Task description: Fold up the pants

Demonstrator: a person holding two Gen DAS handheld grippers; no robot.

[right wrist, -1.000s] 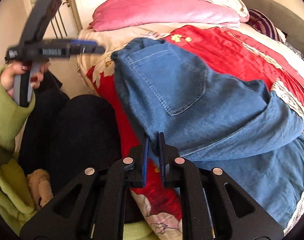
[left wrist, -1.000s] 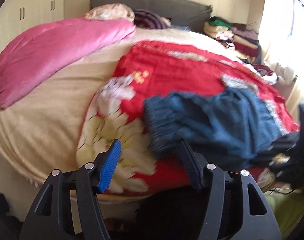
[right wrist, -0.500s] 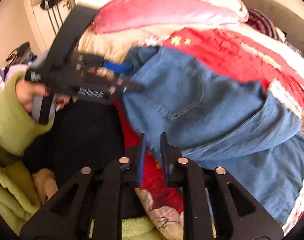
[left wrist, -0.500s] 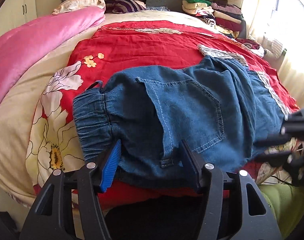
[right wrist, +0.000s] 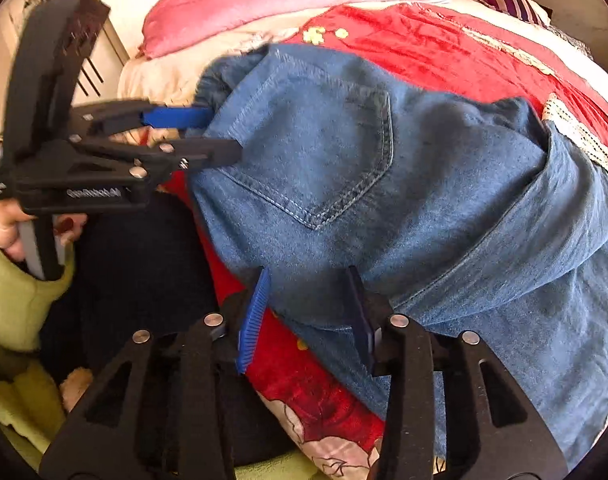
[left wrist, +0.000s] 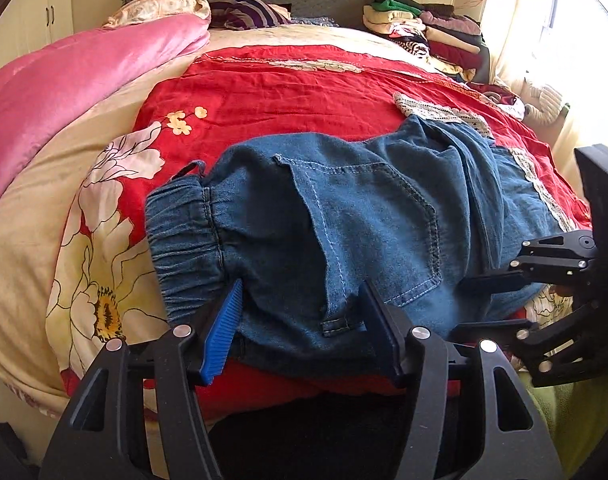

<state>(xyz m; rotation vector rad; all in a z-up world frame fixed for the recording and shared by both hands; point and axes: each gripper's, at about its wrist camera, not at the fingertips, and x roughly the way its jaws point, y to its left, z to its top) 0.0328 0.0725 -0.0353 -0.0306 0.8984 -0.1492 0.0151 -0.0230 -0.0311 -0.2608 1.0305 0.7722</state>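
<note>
Blue denim pants (left wrist: 343, 236) lie bunched on the red floral bedspread (left wrist: 264, 92), elastic waistband to the left, back pocket up; they also fill the right wrist view (right wrist: 383, 184). My left gripper (left wrist: 304, 320) is open, its jaws straddling the near edge of the pants by the waistband; it shows in the right wrist view (right wrist: 220, 136). My right gripper (right wrist: 307, 312) is open around the near edge of the pants, further along the leg; it shows at the right of the left wrist view (left wrist: 475, 300).
A pink quilt (left wrist: 64, 92) lies along the bed's left side. Pillows (left wrist: 240, 12) and a grey headboard are at the far end. Stacked folded clothes (left wrist: 423, 32) sit at the far right. The bed edge and dark floor are just below the grippers.
My right gripper, shut on the pants edge before, has opened. My left gripper swung in from the left and now straddles the waistband end. The pants have settled on the bed.
</note>
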